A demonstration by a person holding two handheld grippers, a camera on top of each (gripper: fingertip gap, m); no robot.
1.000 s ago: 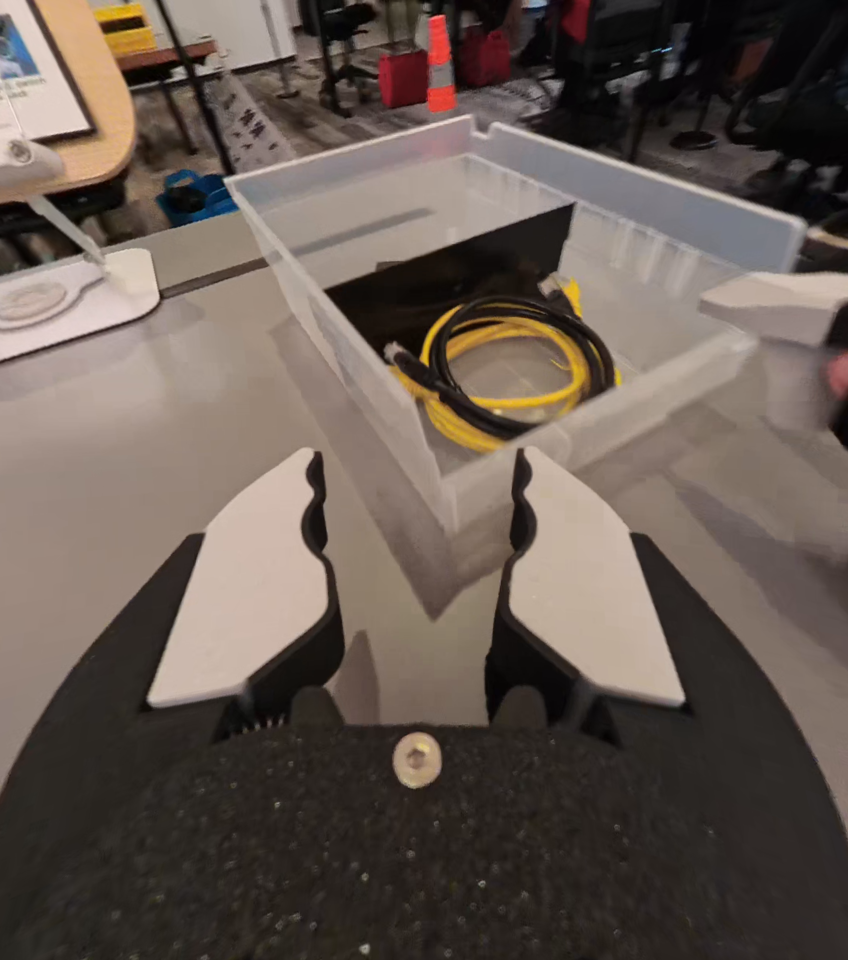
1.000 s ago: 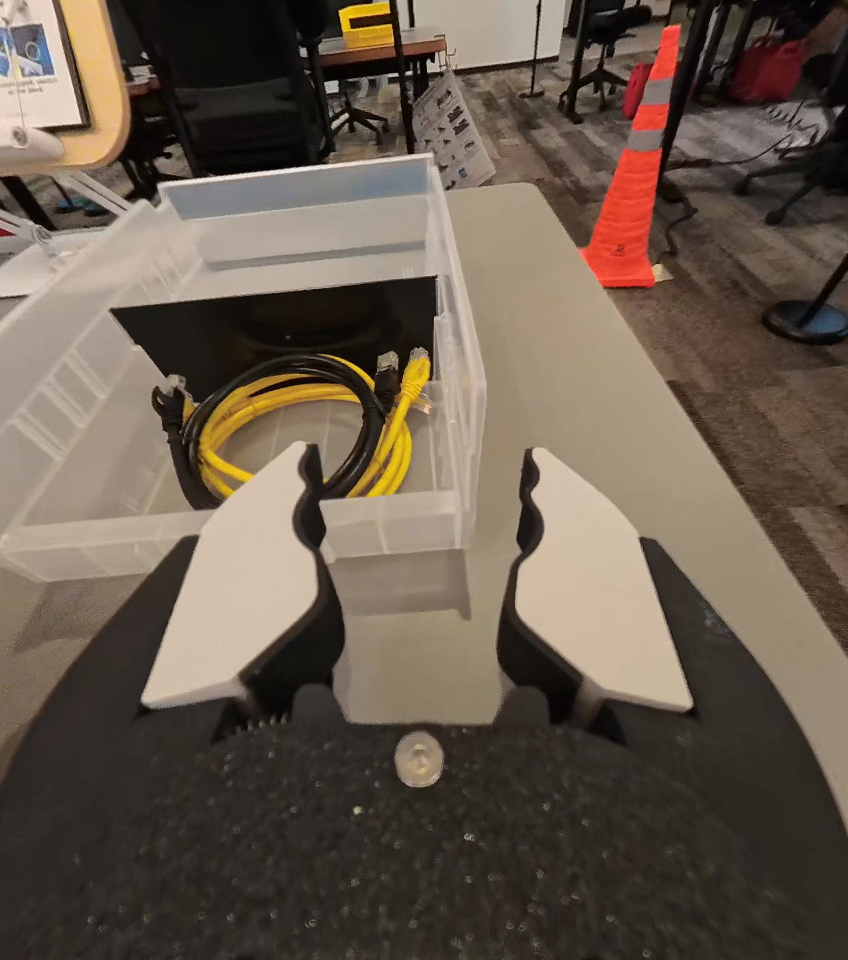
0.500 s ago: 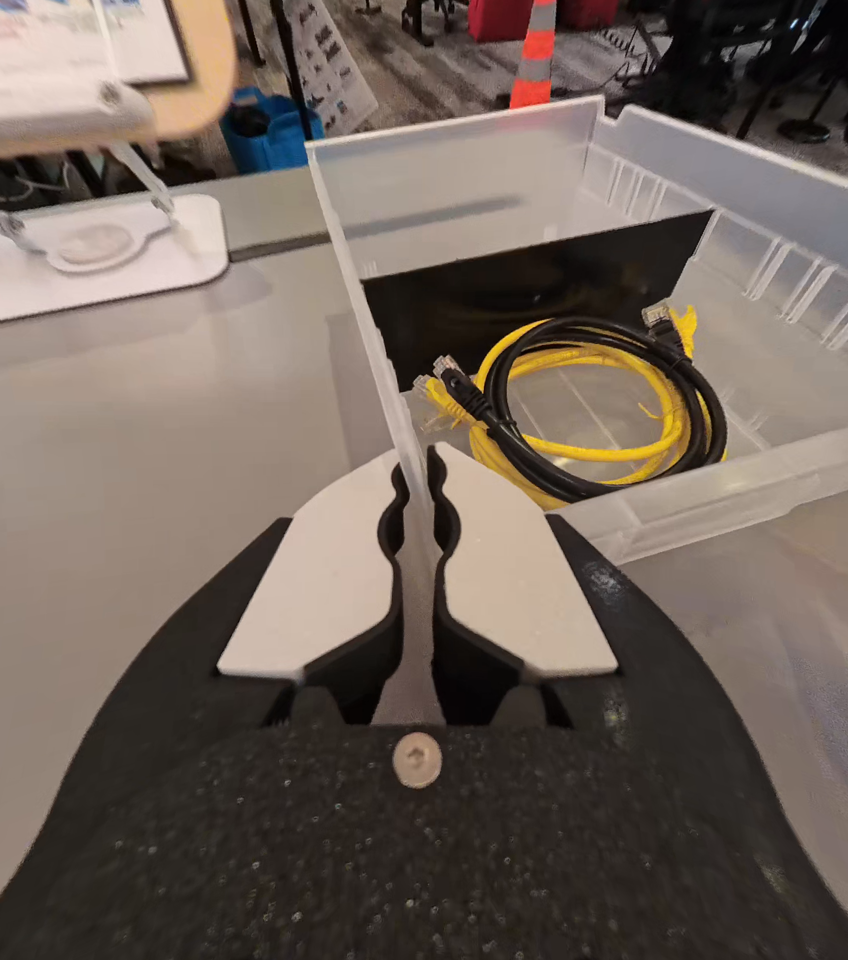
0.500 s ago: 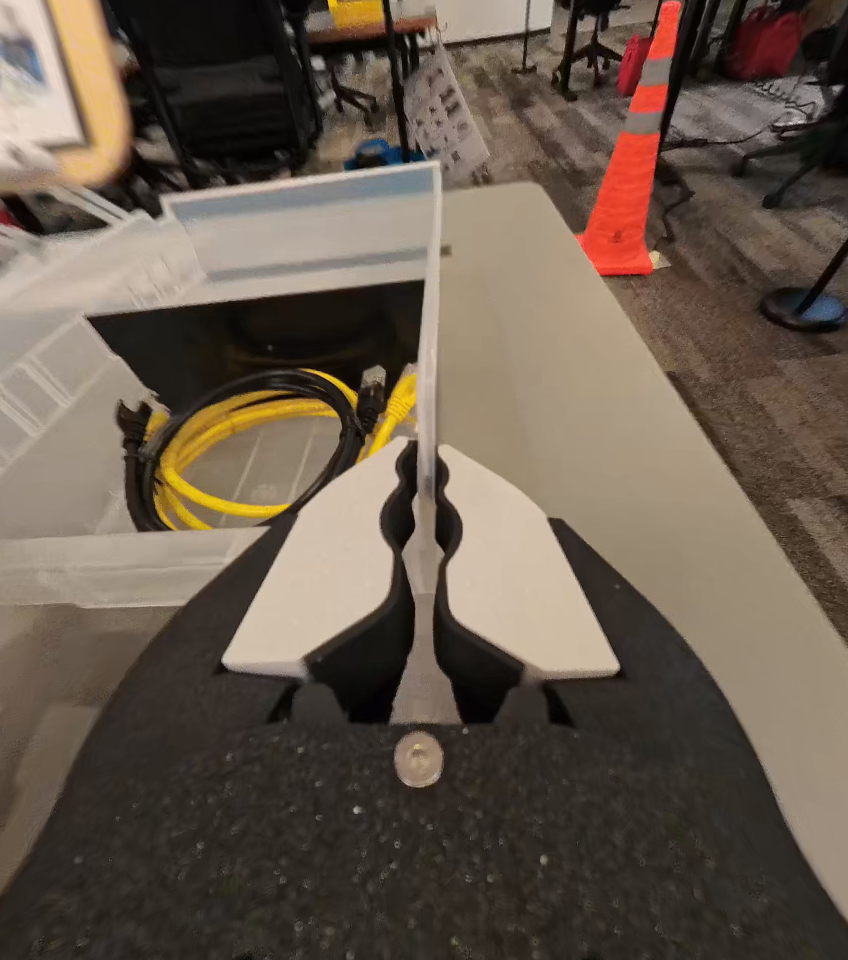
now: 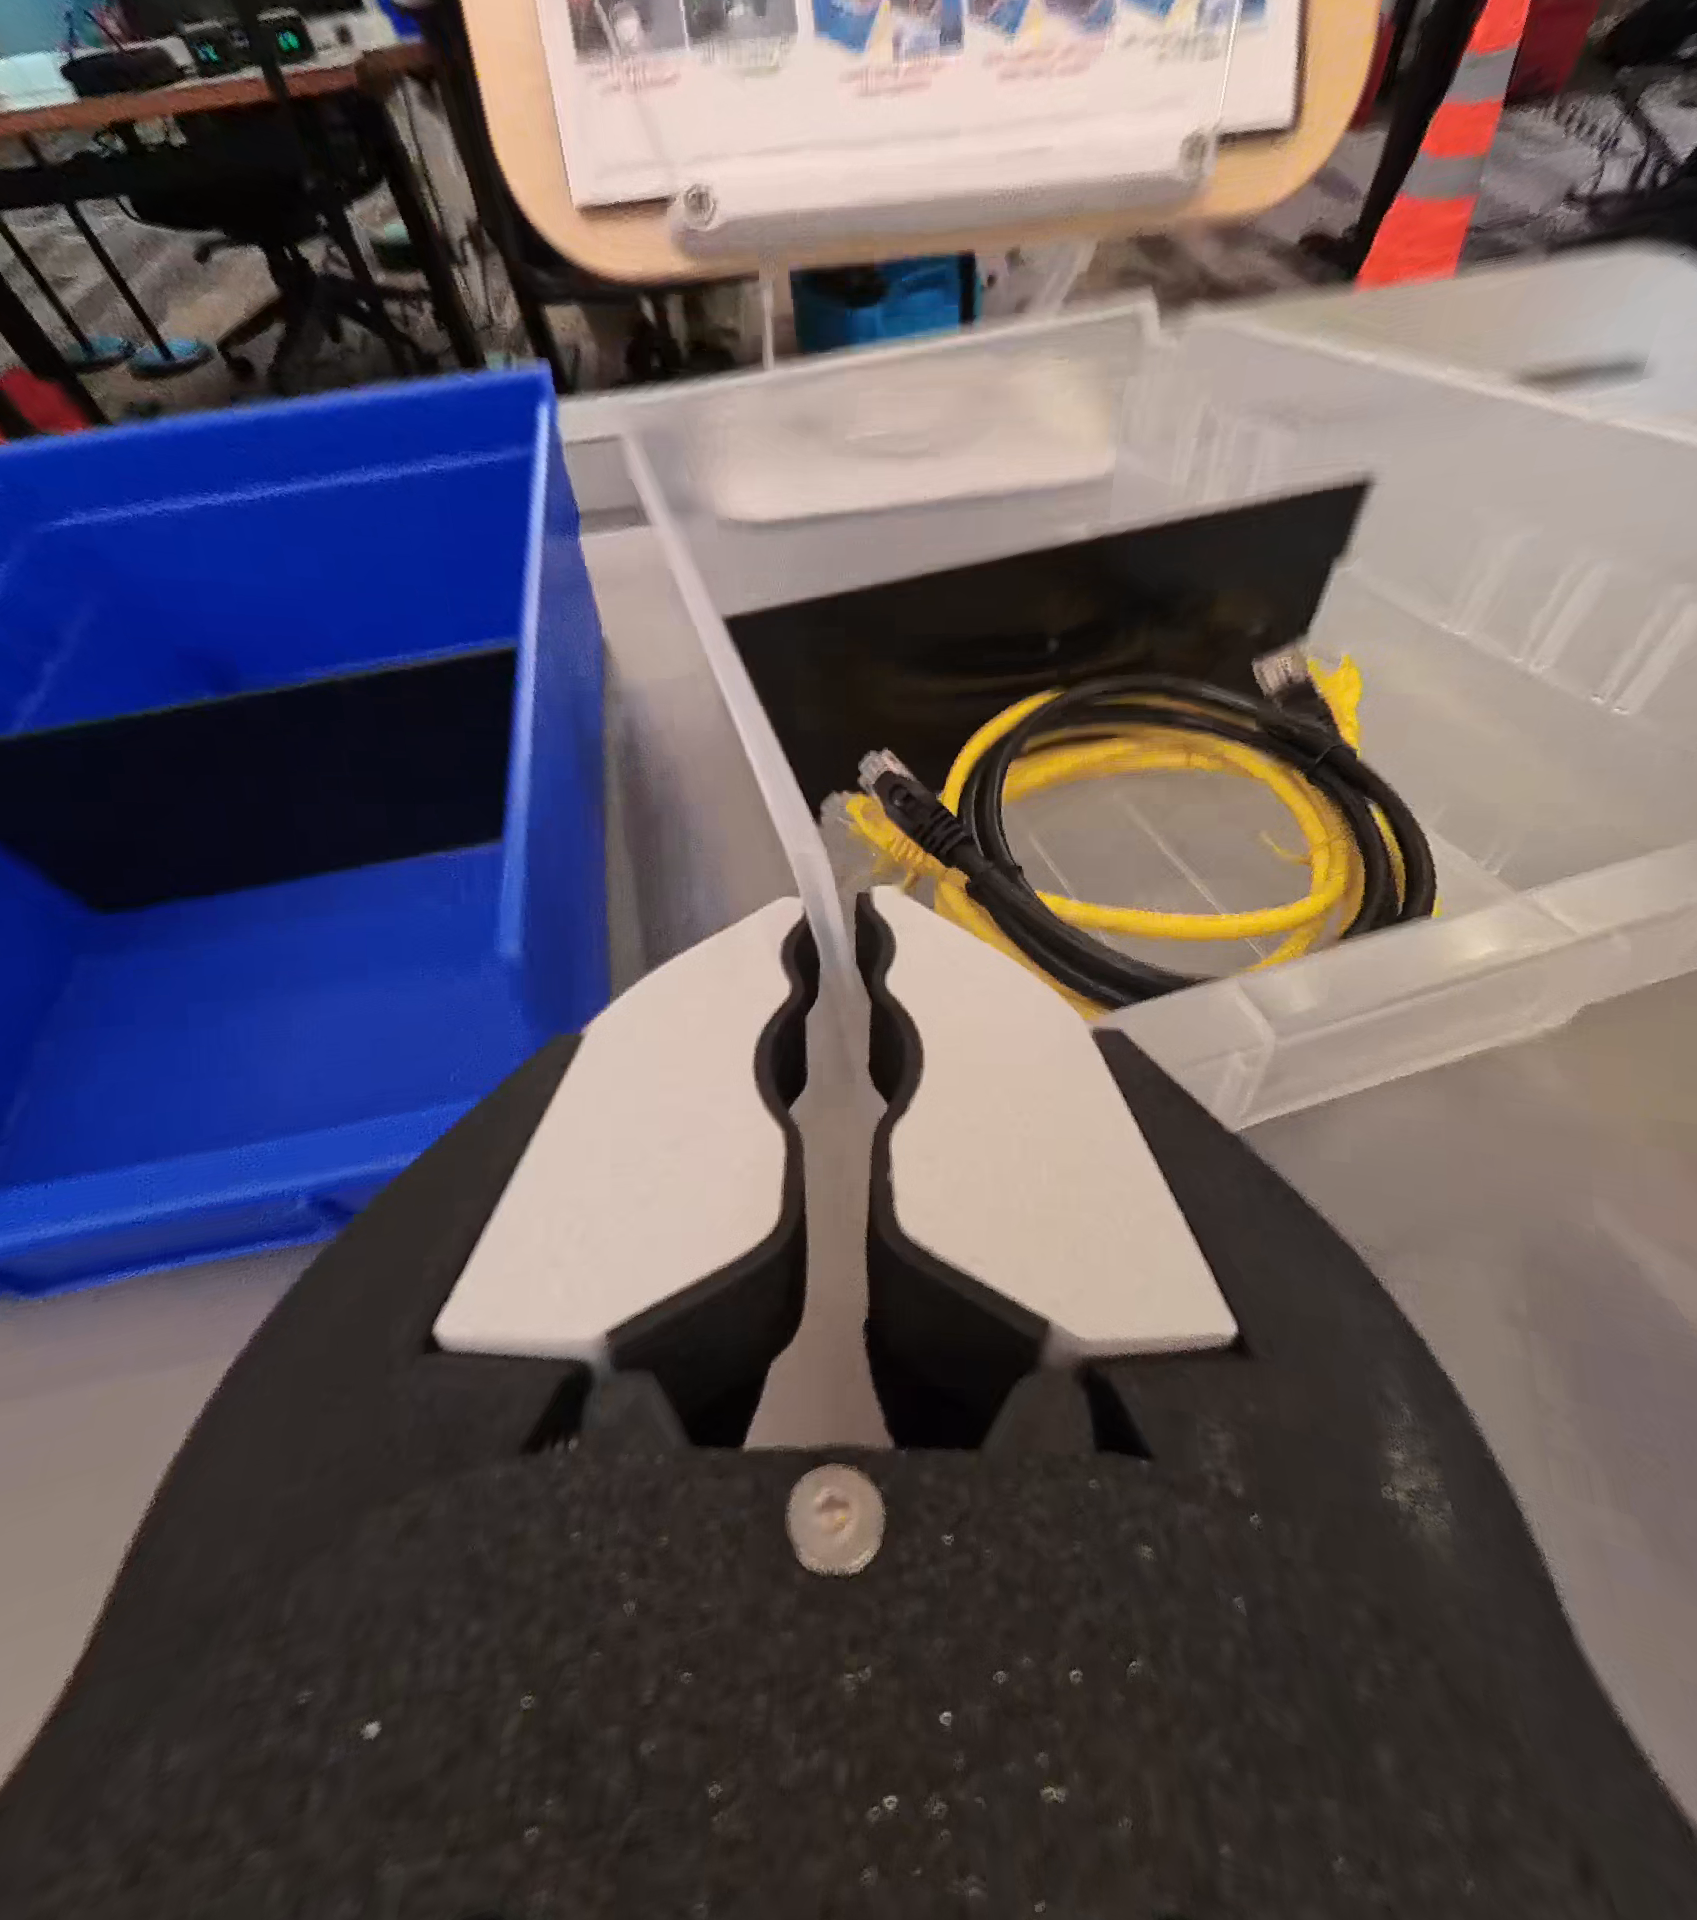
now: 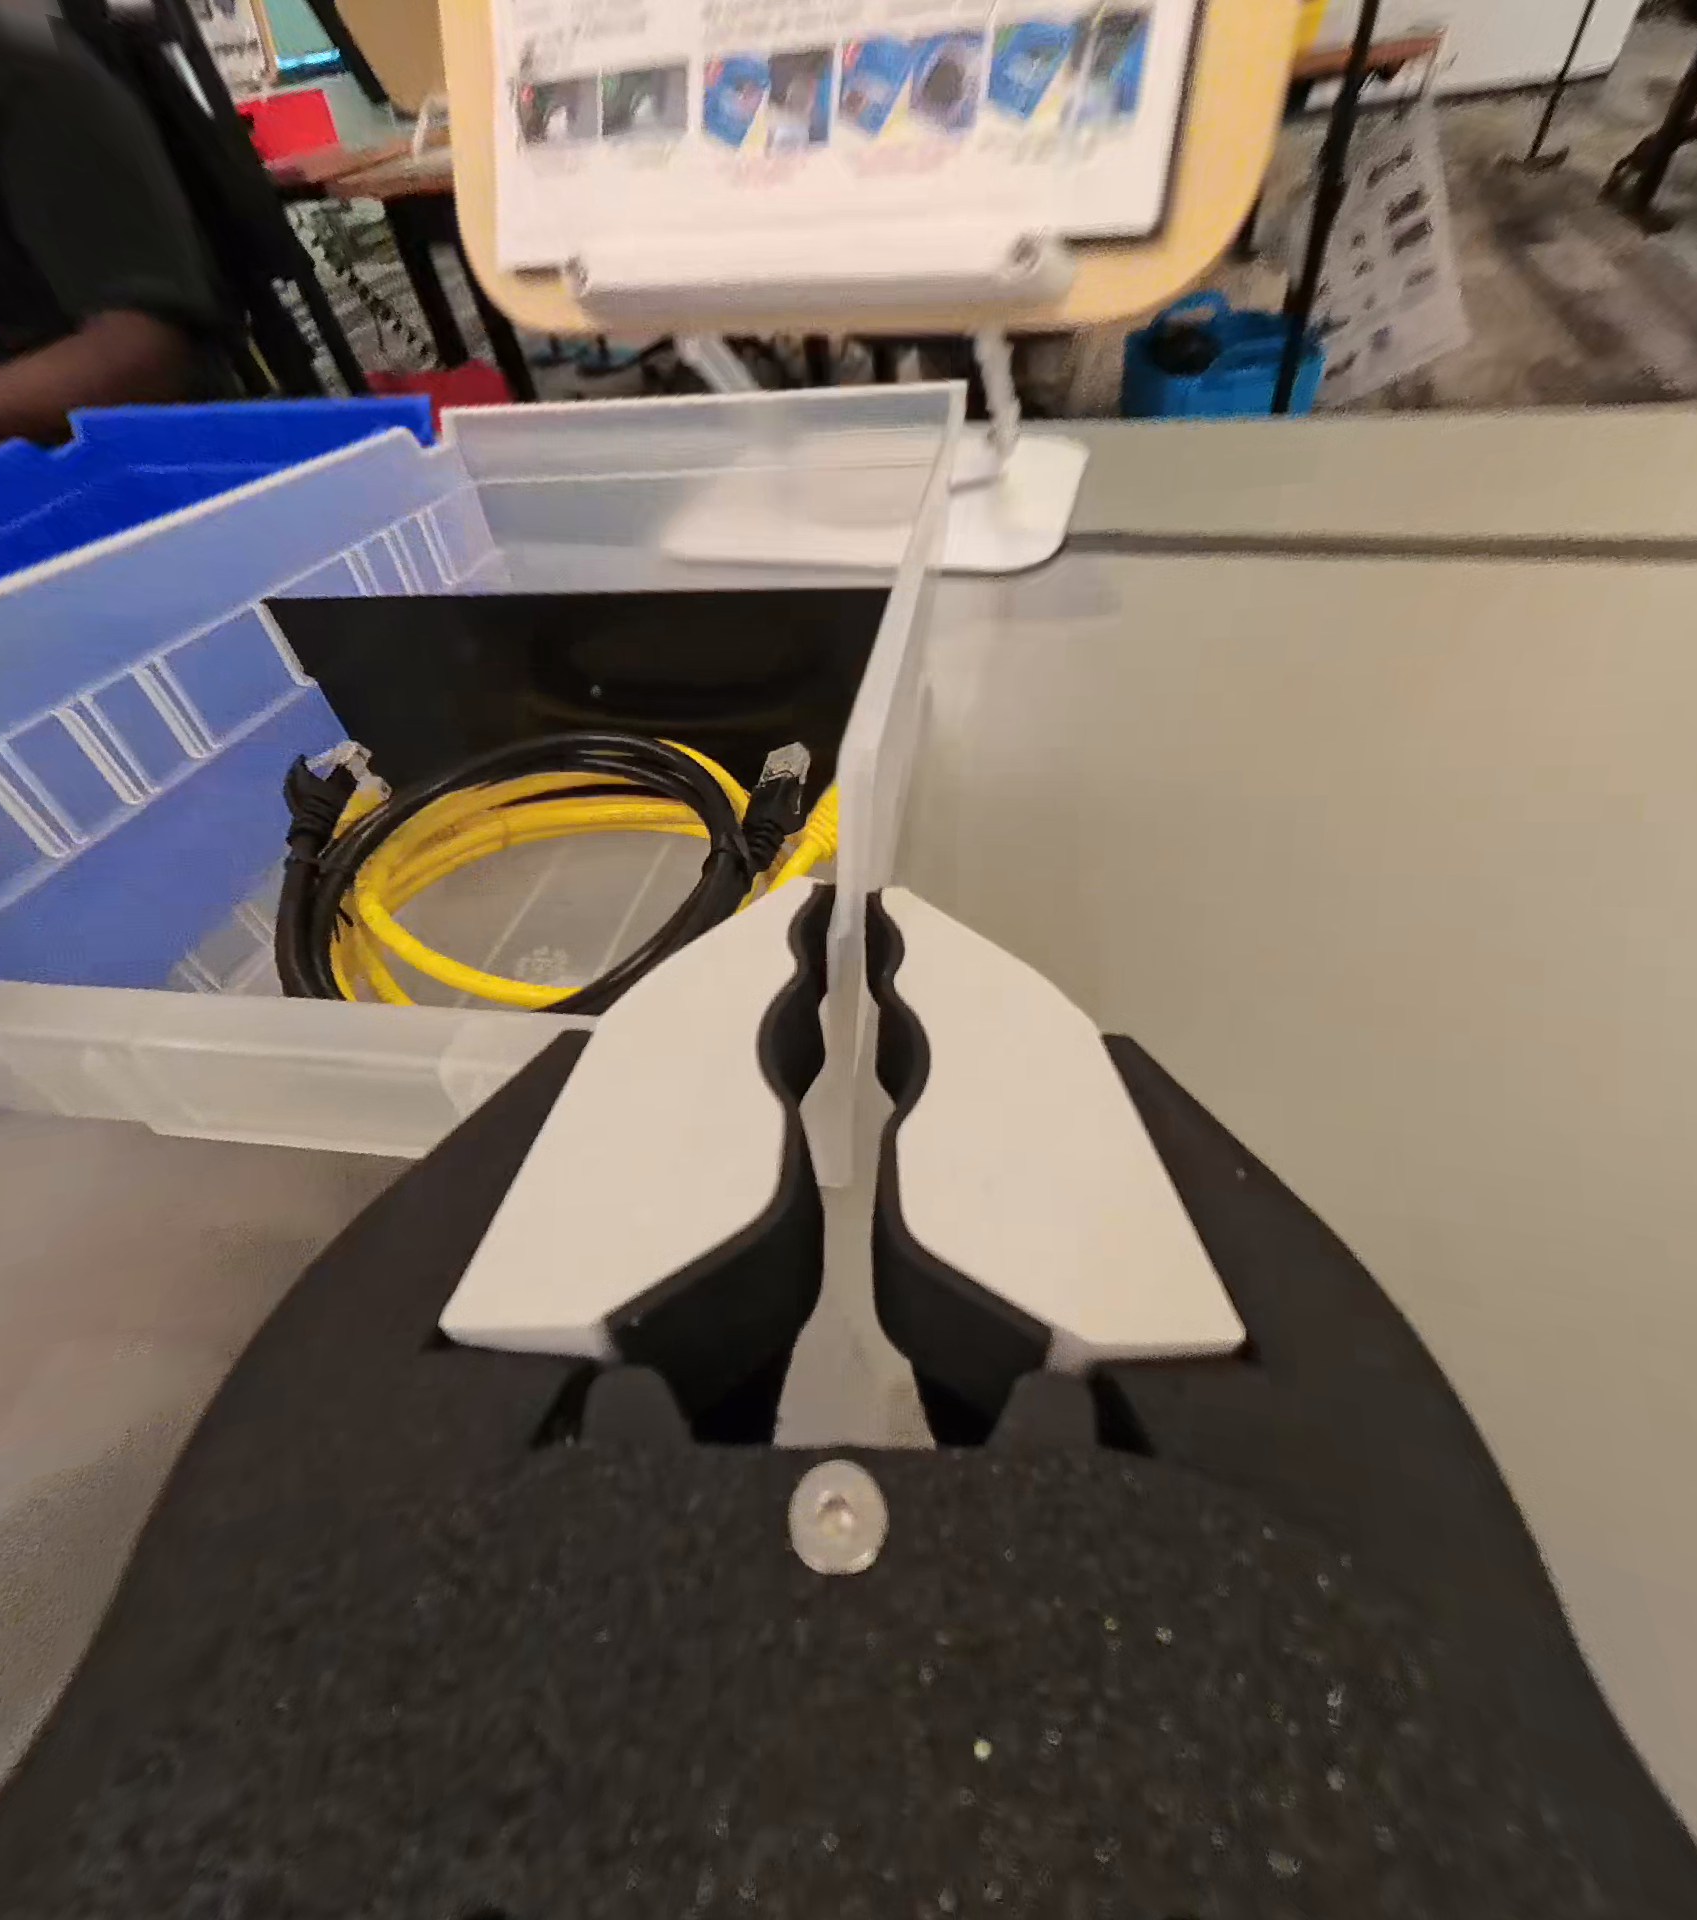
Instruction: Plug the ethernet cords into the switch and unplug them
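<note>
The ethernet cords lie inside a clear plastic bin point(image 5: 1509, 623) that stands on the grey bench point(image 6: 1343, 831). There is a yellow cord point(image 5: 1187, 920) and a black cord point(image 5: 1052, 935), both coiled together in loops on the transparent floor of the bin, in its near half. Their clear plugs stick out at both sides of the coil. Behind the coil, a black panel point(image 5: 1031, 613) stands across the bin. I cannot see a switch clearly in either view.

The left gripper point(image 5: 836, 914) has its jaws clenched on the left side wall of the clear bin; the thin wall runs between the two fingers and the dark pads press on it from both sides. The right gripper point(image 6: 849, 904) grasps the opposite, right side wall of the same bin in the same manner, the wall standing upright between its pads. In the right wrist view, one light fingertip of the left gripper shows at the left edge of the picture.

Just beside the clear bin, on its left, stands a blue bin point(image 5: 200, 935) with a dark panel inside. Behind the bins, a board with printed pictures point(image 6: 823, 135) stands on a white stand point(image 6: 1010, 499) on the bench. A person in a dark shirt point(image 6: 44, 260) sits behind the blue bin. Far behind, on the floor, an orange cone point(image 5: 1436, 156) is visible.
</note>
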